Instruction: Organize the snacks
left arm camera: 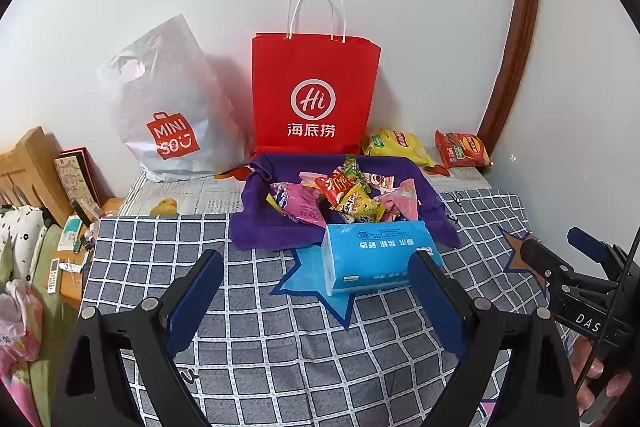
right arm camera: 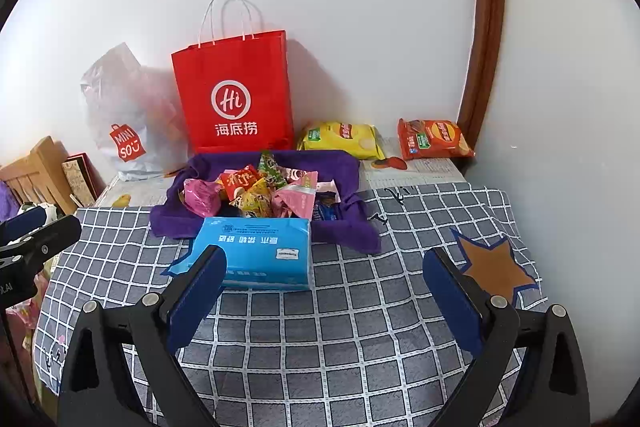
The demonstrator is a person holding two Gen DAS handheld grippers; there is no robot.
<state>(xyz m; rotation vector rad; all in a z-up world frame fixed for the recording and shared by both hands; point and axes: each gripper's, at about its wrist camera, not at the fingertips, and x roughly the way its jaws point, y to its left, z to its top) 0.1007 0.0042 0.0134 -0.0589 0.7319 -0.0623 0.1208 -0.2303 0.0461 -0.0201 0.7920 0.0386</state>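
A pile of small snack packets [left arm camera: 340, 197] [right arm camera: 256, 191] lies on a purple cloth [left arm camera: 276, 231] [right arm camera: 176, 223] at the back of the checked table. A yellow chip bag [left arm camera: 396, 145] [right arm camera: 344, 137] and an orange-red chip bag [left arm camera: 462, 149] [right arm camera: 434, 139] lie by the wall. A blue tissue pack [left arm camera: 372, 255] [right arm camera: 260, 255] sits in front of the cloth. My left gripper [left arm camera: 316, 279] is open and empty, above the table short of the tissue pack. My right gripper [right arm camera: 320, 279] is open and empty; it also shows in the left wrist view [left arm camera: 560, 251].
A red paper bag [left arm camera: 316, 95] [right arm camera: 234, 95] and a white MINISO plastic bag [left arm camera: 172, 107] [right arm camera: 128, 115] stand against the wall. Newspaper [left arm camera: 192, 197] covers the table's back strip. A cluttered wooden shelf [left arm camera: 52, 195] stands left. A wall closes the right side.
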